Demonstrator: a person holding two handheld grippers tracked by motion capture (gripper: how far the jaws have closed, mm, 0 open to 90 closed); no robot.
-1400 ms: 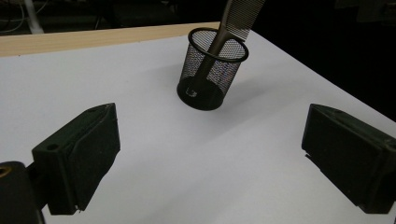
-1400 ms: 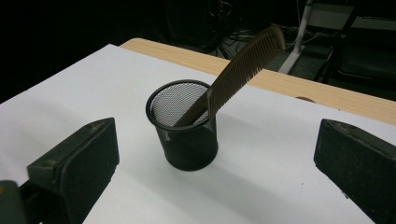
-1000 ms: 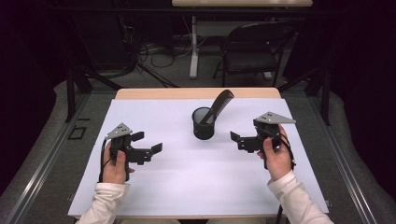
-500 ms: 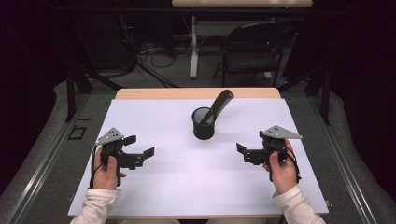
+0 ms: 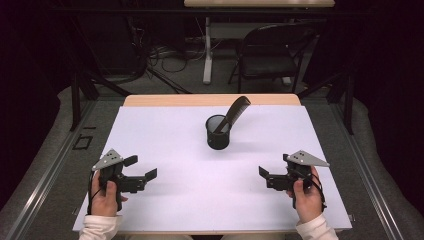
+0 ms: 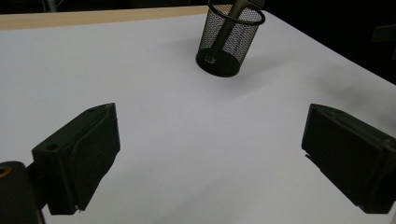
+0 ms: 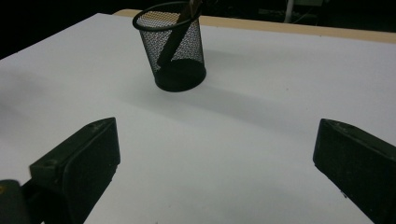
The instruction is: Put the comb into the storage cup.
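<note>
Mesh cup point(image 5: 218, 134) upright mid-worktop point(image 5: 165, 145), comb point(image 5: 233, 111) leaning inside. Left gripper point(image 5: 140, 169) and right gripper point(image 5: 271, 174) both spread, empty, near front edge, well apart from cup.

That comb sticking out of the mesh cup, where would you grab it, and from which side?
Probably by the upper end of the comb, the part that leans up and out past the rim of the mesh cup toward the far right. Its lower end sits inside the cup, out of reach. The right gripper, jaws wide open, could come from above and pinch the comb's flat faces, then lift along its slant.
</note>
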